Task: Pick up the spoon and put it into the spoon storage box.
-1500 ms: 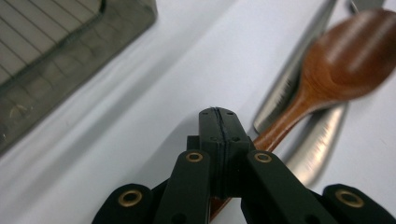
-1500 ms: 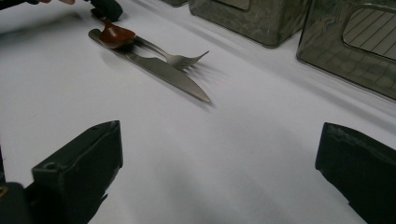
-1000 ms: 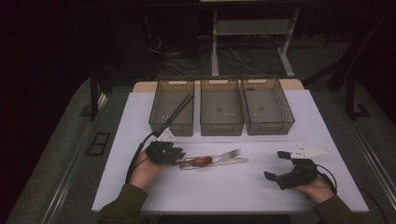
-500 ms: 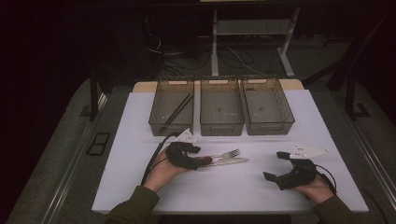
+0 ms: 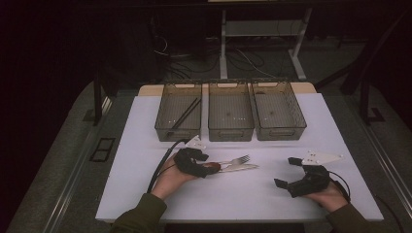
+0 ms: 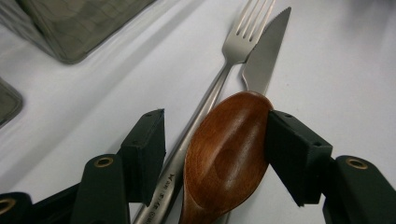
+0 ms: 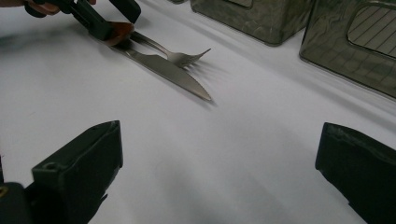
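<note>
Left gripper view: left gripper (image 6: 217,154) jaws, just opening, straddle the spoon (image 6: 224,158) bowl at lower centre; one pad touches, the other stands off beside the fork (image 6: 219,88). Risk, judged: closing could pinch the fork too or skid the spoon onto the knife (image 6: 264,56). Right gripper (image 7: 219,172) is released, idle.

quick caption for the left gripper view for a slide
Left gripper with open jaws straddling a wooden spoon and a fork, beside a table knife on a white table.

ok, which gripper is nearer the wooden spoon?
Left. The left gripper straddles the wooden spoon bowl, jaws having just opened, one pad touching its edge. The right gripper sits open well off to the spoon's right.
</note>
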`<state>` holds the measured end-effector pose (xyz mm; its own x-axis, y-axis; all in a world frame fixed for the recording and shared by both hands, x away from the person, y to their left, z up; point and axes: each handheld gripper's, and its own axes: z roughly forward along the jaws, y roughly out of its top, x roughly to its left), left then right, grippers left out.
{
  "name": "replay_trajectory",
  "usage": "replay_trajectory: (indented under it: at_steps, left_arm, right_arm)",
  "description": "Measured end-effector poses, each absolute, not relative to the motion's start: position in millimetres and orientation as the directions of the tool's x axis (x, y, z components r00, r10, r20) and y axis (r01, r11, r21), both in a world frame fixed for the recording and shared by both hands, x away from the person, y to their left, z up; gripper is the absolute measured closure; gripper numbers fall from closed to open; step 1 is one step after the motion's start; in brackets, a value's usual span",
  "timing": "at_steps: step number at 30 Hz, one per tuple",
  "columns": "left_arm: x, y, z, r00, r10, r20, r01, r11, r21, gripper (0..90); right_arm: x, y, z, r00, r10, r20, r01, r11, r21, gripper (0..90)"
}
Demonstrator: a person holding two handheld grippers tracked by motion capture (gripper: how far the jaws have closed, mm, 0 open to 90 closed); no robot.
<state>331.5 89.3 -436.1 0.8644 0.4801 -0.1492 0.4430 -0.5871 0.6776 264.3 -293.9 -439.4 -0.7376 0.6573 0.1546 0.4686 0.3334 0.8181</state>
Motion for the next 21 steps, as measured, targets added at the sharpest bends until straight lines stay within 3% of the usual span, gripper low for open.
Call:
replay_trajectory:
  at_steps: [13, 21]
  left_arm:
    - [324.4, 88.9, -439.0, 0.895, 0.437, -0.087, 0.378, -0.641, 0.669, 43.6]
    - [316.1, 90.9, -431.5, 0.904, 0.414, -0.102, 0.361, -0.616, 0.7, 43.6]
  right_arm:
    - [263.8, -294.7, -438.6, -0.735, 0.66, 0.157, 0.47, 0.329, 0.819, 0.1]
    - [264.0, -294.8, -438.6, -0.736, 0.659, 0.157, 0.469, 0.329, 0.82, 0.1]
